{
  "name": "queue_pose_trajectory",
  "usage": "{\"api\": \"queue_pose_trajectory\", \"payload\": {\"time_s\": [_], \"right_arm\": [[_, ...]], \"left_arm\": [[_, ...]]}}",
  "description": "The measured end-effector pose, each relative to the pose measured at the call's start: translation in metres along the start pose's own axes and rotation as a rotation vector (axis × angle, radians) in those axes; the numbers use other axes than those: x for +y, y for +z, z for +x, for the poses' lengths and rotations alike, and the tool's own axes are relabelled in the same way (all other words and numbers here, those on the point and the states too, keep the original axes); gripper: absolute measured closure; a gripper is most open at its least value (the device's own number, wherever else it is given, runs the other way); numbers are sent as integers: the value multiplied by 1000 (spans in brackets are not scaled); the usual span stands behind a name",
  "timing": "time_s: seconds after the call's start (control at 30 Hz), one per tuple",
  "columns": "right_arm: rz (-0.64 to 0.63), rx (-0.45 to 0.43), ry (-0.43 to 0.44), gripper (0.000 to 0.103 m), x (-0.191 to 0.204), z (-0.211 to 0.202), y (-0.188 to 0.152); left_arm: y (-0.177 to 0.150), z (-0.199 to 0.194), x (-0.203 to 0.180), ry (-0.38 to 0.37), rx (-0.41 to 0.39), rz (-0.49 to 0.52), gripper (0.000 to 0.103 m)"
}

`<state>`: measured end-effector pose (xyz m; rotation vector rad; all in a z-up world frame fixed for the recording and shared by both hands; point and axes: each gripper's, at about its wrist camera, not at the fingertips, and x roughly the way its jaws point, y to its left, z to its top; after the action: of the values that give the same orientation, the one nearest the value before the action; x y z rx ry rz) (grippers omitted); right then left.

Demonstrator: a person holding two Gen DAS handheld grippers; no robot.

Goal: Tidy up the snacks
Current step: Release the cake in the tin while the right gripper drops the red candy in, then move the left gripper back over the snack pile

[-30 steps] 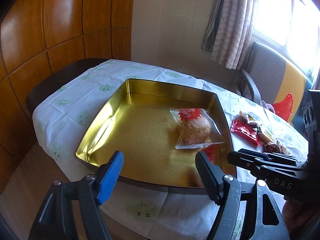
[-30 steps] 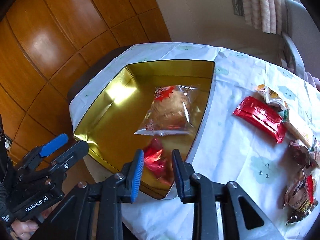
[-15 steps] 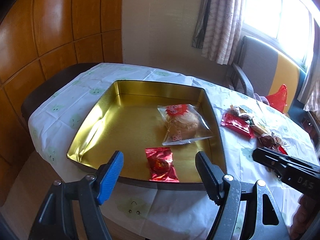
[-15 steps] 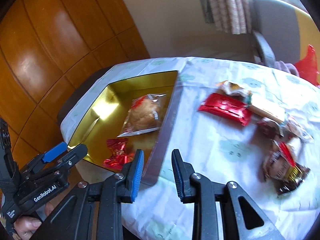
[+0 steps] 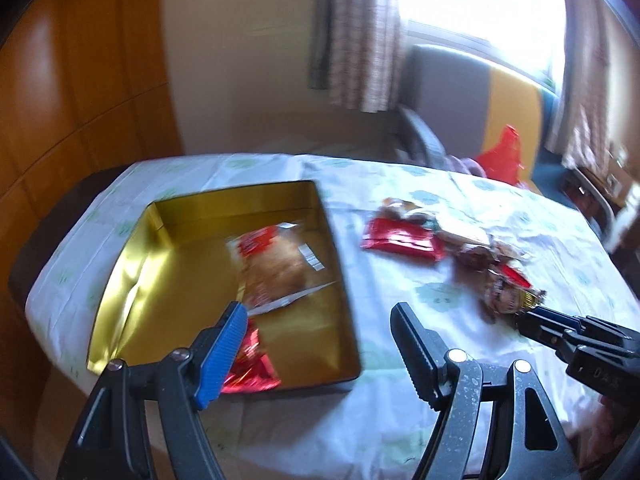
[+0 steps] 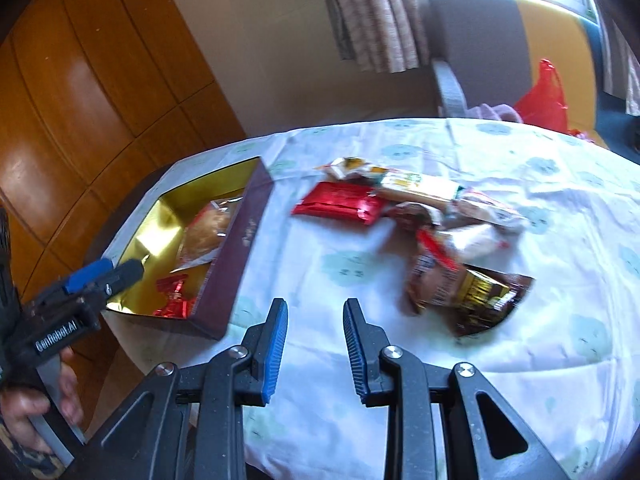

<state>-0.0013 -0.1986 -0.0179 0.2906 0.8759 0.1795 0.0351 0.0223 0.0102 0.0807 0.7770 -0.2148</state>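
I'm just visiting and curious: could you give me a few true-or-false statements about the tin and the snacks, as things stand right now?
1. The gold tin holds two snacks. True.
2. The bun in the clear bag lies on the tablecloth. False: it lies in the tin.
3. The right hand-held gripper grips a snack. False: nothing is between its fingers.
4. A flat red packet lies on the tablecloth outside the tin. True.

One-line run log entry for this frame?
tin: pastry bag, red candy | left gripper: open, empty | right gripper: empty, jaws narrow | snack pile: on table
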Motion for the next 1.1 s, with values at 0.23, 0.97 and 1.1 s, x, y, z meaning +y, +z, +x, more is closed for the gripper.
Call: {"api": "queue_pose_trajectory", "payload": {"time_s": [0.23,0.97,1.1], "right_arm": [[23,-23,-39,73,-25,-14,-7],[120,22,-83,70,-82,-10,-21],[139,19,-91,70,-90,-11,-19]], "left_arm": [[37,26,-30,-83,59,109,22],[91,139,-67,-145,294,144,19],[92,151,-80,-141,294,243,19]]}}
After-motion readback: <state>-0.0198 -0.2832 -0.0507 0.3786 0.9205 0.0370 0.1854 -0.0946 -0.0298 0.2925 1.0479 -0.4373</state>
